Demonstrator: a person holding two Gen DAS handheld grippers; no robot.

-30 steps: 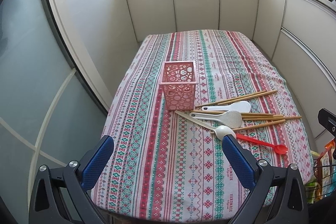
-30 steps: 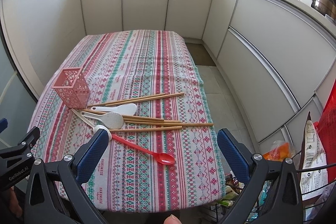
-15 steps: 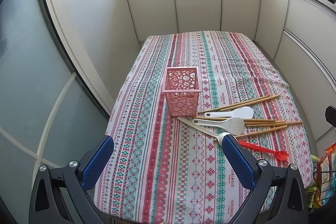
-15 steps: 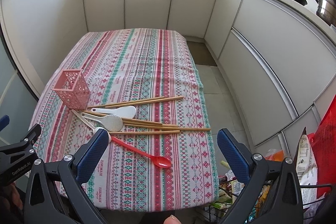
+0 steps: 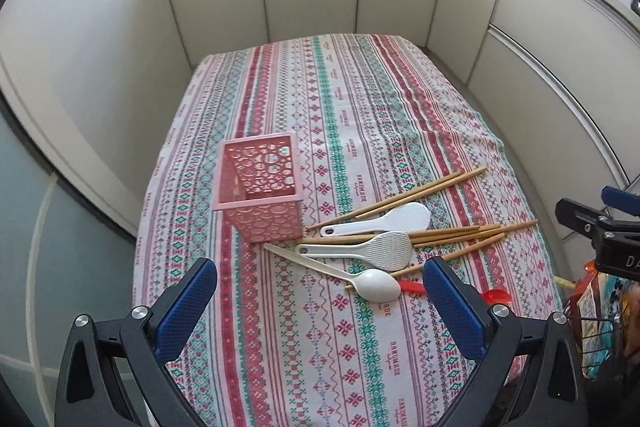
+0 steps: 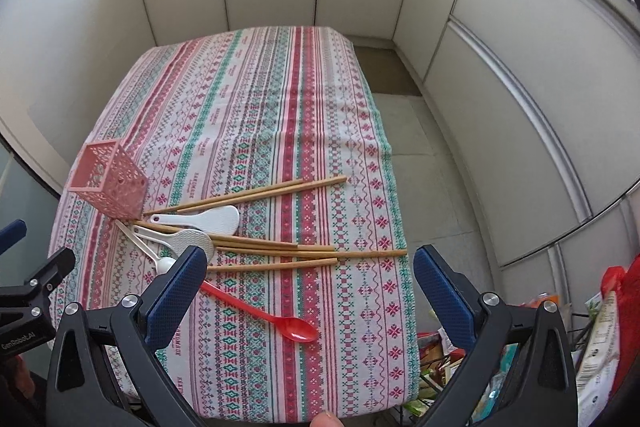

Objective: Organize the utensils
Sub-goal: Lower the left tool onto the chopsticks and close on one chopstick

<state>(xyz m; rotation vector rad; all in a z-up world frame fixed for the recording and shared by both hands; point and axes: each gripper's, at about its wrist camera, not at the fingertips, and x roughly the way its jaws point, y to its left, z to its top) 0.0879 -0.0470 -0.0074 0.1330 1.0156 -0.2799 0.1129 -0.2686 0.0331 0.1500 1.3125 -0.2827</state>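
**Both grippers closer in over the table, jaws wide**

Closer now than a second ago: both cameras have moved in over the table, and the utensils fill more of each view.

From the left wrist, my left gripper (image 5: 320, 291) hangs over the near edge of the table (image 5: 360, 99) with its jaws wide and nothing between them. The pink basket (image 5: 260, 187) stands upright toward the left edge, and I can't see anything inside it. Just right of it lie two white rice paddles (image 5: 384, 221), their handles pointing at the basket, laid among a scatter of wooden chopsticks (image 5: 472, 233). A white spoon (image 5: 376, 285) lies nearest me, its handle running back toward the basket. The red spoon (image 5: 494, 294) is mostly hidden behind my right fingertip. My right gripper's body shows at the right edge of this view.

From the right wrist, my right gripper (image 6: 310, 281) is also wide apart and empty, hovering over the near right part of the table. The red spoon (image 6: 280, 319) lies alone between the fingers, closest to the near edge, bowl toward the right. The chopsticks (image 6: 280, 251) sit beyond it, some reaching close to the right edge. The basket (image 6: 108, 179) is at the far left of this view, with the paddles (image 6: 208, 219) beside it.
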